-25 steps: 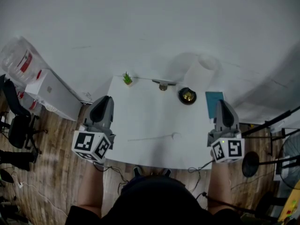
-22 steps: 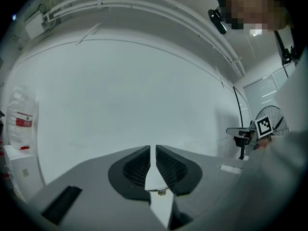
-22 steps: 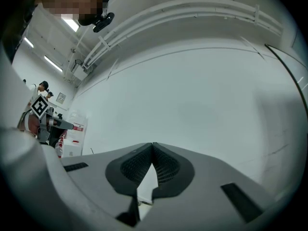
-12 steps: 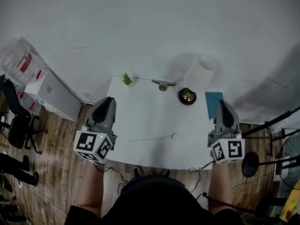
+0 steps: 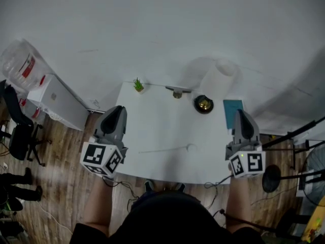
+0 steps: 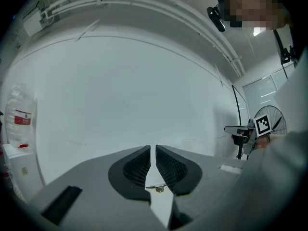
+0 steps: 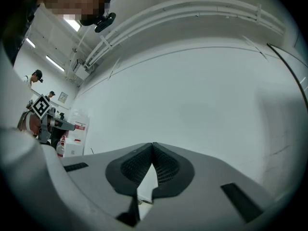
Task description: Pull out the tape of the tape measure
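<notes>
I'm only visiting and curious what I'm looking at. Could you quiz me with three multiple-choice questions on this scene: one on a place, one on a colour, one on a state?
1. Where is the plant?
A) far left corner of the table
B) the table's near edge
C) the floor

2. What colour is the flat card at the table's right?
A) red
B) teal
C) yellow

3. How do the jaws of the right gripper stand?
A) wide apart
B) shut, empty
C) shut on the card

Answers:
1 A: the head view shows it at the far left corner.
2 B: it shows teal against the white top.
3 B: the right gripper view shows the tips touching with nothing between them.
</notes>
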